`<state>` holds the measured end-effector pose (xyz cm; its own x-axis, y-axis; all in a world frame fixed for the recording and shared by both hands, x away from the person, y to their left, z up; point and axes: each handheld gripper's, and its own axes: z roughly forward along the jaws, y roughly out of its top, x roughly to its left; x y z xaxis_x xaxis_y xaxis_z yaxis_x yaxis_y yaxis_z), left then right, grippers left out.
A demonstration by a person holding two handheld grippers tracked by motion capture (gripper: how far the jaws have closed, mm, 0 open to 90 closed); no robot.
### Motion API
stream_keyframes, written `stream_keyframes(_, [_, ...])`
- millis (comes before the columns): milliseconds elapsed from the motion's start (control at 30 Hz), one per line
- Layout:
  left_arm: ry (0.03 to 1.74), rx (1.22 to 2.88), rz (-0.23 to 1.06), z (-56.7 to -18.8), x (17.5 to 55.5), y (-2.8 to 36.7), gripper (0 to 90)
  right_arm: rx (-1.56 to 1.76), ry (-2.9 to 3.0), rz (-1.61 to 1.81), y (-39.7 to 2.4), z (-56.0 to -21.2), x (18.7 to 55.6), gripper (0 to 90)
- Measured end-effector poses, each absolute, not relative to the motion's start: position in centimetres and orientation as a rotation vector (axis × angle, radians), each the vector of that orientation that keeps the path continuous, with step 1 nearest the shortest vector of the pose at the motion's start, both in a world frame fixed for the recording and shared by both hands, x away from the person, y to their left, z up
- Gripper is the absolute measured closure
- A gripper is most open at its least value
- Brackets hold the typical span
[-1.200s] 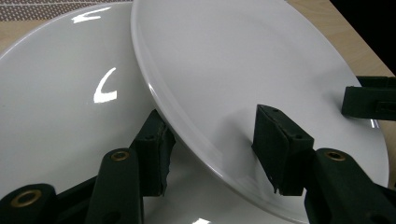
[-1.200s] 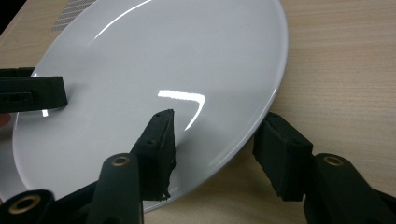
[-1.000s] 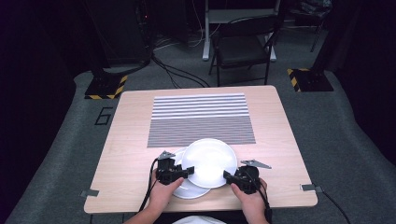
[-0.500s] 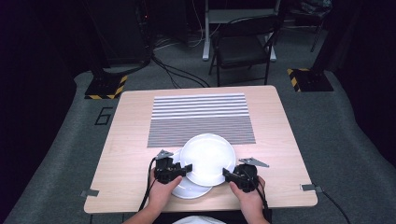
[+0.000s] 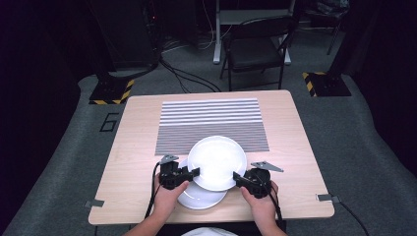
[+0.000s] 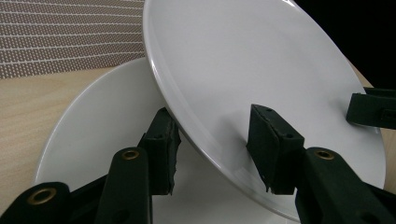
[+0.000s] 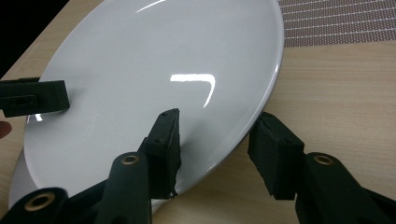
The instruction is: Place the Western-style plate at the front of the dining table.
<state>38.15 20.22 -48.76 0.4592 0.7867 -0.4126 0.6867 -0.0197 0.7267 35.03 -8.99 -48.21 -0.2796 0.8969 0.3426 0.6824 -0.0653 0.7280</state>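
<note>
Two white plates lie near the table's front edge. The upper plate is tilted over the lower plate, which rests on the wood. My left gripper grips the upper plate's left rim, one pad on top and one beneath; its jaws have just been closing on it. My right gripper is shut on the opposite rim. In the left gripper view the upper plate passes between my left gripper's pads above the lower plate. In the right gripper view my right gripper clamps the upper plate.
A striped grey mat covers the middle of the wooden table just beyond the plates. A black folding chair stands on the floor behind the table, with cables and yellow-black marked bases nearby.
The upper plate has shifted slightly away from the person, baring more of the lower plate. Both hands have barely moved.
</note>
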Motion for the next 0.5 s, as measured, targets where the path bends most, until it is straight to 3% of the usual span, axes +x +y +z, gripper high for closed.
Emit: stream_keyframes(500, [1.266, 1.704, 0.14, -47.7, 39.0, 20.5, 53.5, 1.688, 1.932, 1.293, -8.8, -46.9, 36.1, 53.2])
